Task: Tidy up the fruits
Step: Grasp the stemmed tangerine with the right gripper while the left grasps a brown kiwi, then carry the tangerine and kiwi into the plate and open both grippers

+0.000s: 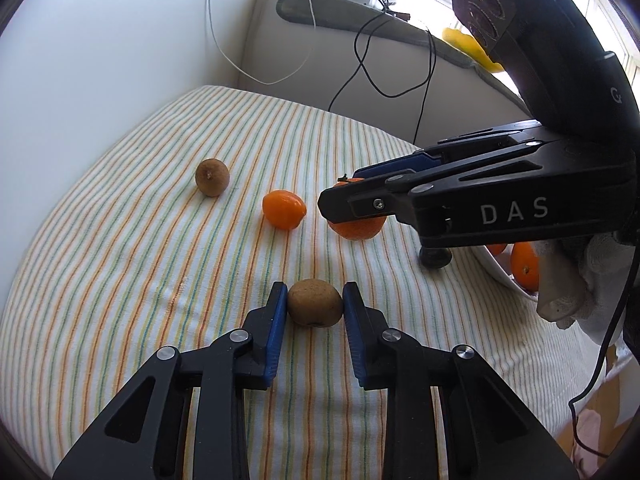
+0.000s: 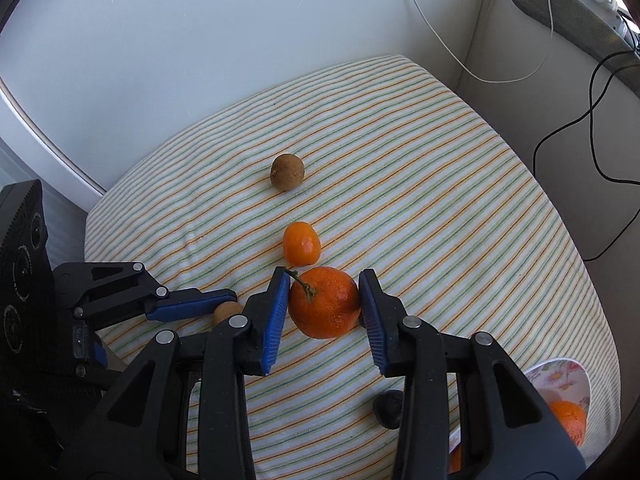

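My left gripper (image 1: 315, 306) is shut on a brown kiwi (image 1: 315, 302) that rests on the striped cloth (image 1: 120, 280). My right gripper (image 2: 325, 304) has its blue pads touching both sides of a stemmed mandarin (image 2: 324, 302) on the cloth; it also shows in the left wrist view (image 1: 358, 230), partly hidden by the right gripper's fingers (image 1: 344, 200). A small orange fruit (image 2: 301, 243) lies just beyond it. A second kiwi (image 2: 287, 171) lies further back. The held kiwi (image 2: 226, 311) peeks between the left gripper's fingers (image 2: 188, 306).
A white floral bowl (image 2: 560, 376) with oranges (image 2: 570, 420) stands at the near right edge, also seen in the left wrist view (image 1: 496, 268). A dark small object (image 2: 389, 407) lies on the cloth. White walls bound the back; cables (image 1: 360, 60) hang at the far right.
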Demonstrator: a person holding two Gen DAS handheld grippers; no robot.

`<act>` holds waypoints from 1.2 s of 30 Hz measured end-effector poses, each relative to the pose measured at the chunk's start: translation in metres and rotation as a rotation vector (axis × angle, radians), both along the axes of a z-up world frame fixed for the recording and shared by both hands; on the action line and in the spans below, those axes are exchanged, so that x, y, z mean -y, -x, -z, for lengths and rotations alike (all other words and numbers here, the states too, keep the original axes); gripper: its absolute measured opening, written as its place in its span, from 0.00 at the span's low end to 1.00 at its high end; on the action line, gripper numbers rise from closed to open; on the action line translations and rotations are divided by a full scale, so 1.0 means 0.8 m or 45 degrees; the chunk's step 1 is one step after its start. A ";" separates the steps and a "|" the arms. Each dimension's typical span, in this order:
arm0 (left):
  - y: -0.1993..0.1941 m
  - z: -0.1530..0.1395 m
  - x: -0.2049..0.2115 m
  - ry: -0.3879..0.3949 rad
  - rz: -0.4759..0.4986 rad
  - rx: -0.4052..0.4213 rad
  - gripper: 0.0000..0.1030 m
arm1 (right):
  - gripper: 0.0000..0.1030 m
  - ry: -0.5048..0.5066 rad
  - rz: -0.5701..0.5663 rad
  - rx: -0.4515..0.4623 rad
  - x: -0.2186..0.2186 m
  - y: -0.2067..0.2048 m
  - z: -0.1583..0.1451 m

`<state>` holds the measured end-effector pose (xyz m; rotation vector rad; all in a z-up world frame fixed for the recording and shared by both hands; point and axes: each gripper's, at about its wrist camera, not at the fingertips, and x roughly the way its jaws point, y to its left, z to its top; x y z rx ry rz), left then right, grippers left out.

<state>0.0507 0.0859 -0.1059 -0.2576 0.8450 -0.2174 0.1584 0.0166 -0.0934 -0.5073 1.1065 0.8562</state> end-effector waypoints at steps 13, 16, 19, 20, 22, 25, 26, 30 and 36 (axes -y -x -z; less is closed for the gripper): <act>0.007 -0.031 0.014 0.037 0.044 0.060 0.26 | 0.36 -0.178 0.087 -0.007 0.057 0.004 -0.055; 0.007 -0.038 0.024 0.043 0.066 0.074 0.26 | 0.36 -0.203 0.110 0.013 0.071 0.008 -0.068; 0.004 -0.045 0.036 0.048 0.091 0.085 0.26 | 0.36 -0.226 0.135 0.020 0.086 0.010 -0.077; 0.004 -0.047 0.039 0.049 0.100 0.089 0.26 | 0.36 -0.231 0.143 0.024 0.090 0.010 -0.079; -0.001 -0.052 0.047 0.052 0.116 0.097 0.26 | 0.36 -0.243 0.163 0.029 0.101 0.011 -0.083; 0.003 -0.058 0.057 0.056 0.138 0.107 0.26 | 0.36 -0.264 0.192 0.036 0.118 0.011 -0.091; 0.002 -0.059 0.061 0.058 0.146 0.110 0.26 | 0.36 -0.271 0.201 0.038 0.123 0.012 -0.094; -0.002 -0.064 0.077 0.067 0.178 0.117 0.26 | 0.36 -0.287 0.230 0.054 0.141 0.013 -0.100; -0.010 -0.067 0.105 0.075 0.235 0.118 0.26 | 0.36 -0.276 0.285 0.066 0.175 0.011 -0.102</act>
